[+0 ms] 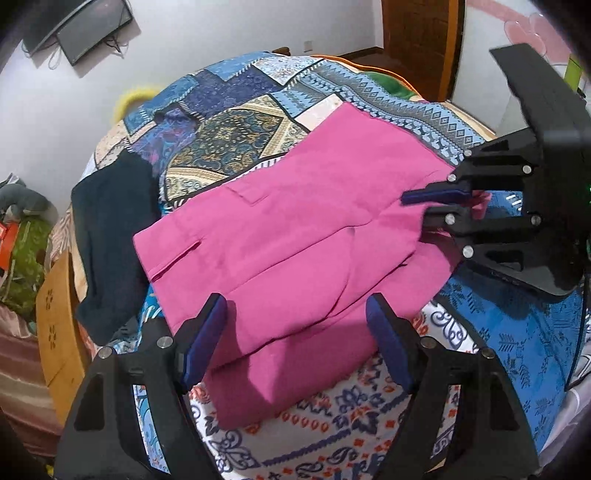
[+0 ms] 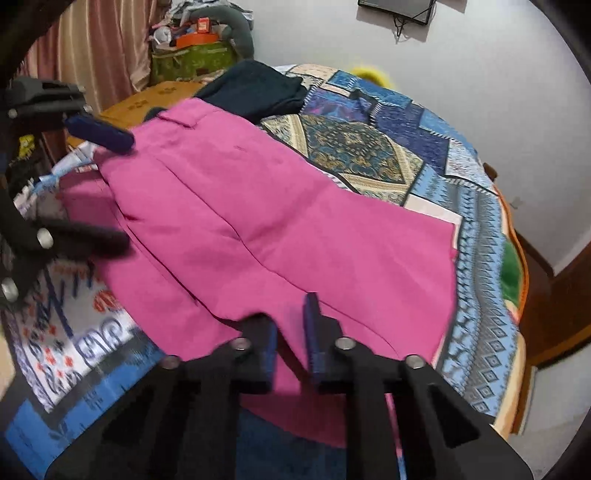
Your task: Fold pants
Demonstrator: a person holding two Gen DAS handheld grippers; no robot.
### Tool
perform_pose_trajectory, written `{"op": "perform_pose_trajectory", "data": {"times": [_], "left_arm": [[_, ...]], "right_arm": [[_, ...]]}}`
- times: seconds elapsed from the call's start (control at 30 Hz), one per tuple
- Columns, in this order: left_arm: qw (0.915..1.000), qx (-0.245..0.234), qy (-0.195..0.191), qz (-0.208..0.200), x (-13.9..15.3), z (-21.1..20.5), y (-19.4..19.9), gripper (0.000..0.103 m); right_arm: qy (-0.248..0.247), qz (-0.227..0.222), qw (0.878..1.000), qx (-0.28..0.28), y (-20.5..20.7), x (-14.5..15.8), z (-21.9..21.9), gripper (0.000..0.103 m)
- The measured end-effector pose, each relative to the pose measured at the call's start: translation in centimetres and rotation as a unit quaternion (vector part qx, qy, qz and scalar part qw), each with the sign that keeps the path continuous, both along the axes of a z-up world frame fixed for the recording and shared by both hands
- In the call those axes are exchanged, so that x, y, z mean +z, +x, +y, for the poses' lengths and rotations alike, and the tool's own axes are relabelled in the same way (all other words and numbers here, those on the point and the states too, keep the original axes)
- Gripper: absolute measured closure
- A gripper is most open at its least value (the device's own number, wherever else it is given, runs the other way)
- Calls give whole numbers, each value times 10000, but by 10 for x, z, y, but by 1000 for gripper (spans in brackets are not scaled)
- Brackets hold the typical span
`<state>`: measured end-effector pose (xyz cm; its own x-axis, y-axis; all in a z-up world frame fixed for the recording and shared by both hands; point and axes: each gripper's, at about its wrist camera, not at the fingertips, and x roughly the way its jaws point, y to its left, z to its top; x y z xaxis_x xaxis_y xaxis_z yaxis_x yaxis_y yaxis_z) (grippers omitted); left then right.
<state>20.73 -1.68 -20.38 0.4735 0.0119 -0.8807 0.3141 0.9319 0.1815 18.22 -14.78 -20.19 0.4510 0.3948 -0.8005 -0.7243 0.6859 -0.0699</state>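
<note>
Pink pants [image 1: 295, 221] lie folded over on a patterned bedspread [image 1: 240, 122]. In the left wrist view my left gripper [image 1: 295, 306] hovers at their near edge. It is wide open, its blue pads [image 1: 207, 339] apart on either side of the cloth and not pressing it. To the right, my right gripper [image 1: 415, 210] pinches a bunch of pink fabric at the pants' right end. In the right wrist view the right gripper [image 2: 291, 317] is shut on the pants [image 2: 277, 206], with cloth between its fingers. The open left gripper [image 2: 127, 190] shows at the far left over the waistband end.
A dark garment [image 1: 110, 240] lies crumpled beside the pants at the bed's edge [image 2: 251, 88]. A wooden bed frame [image 1: 55, 325] borders that side. Clutter and a green bag [image 2: 192, 55] stand by a curtain. A screen [image 1: 85, 29] hangs on the white wall.
</note>
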Motion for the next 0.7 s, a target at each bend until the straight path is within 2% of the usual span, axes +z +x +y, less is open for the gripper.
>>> {"op": "perform_pose_trajectory", "data": {"times": [0.1,0.17,0.2,0.23,0.3,0.33,0.4,0.53,0.7], "left_arm": [[10000,-75,26,12,-2,-3,3,26],[10000,-94,28,-7,-2,-4,4,33],[9999,-93,50,-17,-2,-4,4,47],[9999,-91,88,-33,-1,-5,4,67],[9998,-151,-110,25,2,-3,4,83],[9997,-154,-173,10,4,-2,3,86],[9995,-186,-230,-85,11,-2,-1,90],[9987,-245,-421,-166,24,-1,-11,92],[9977,-233,-641,3,24,1,-21,92]], "right_arm": [[386,2,9991,-165,3,12,-6,98],[681,25,9971,-329,8,21,-13,99],[767,37,9964,-364,10,24,-16,99],[840,48,9957,-392,11,27,-19,99],[892,31,9951,-417,10,31,-22,99],[904,28,9951,-397,9,32,-23,99],[870,-6,9956,-342,4,34,-24,99],[843,-36,9961,-252,-8,33,-27,99],[919,138,9954,-248,-17,26,-31,99]]}}
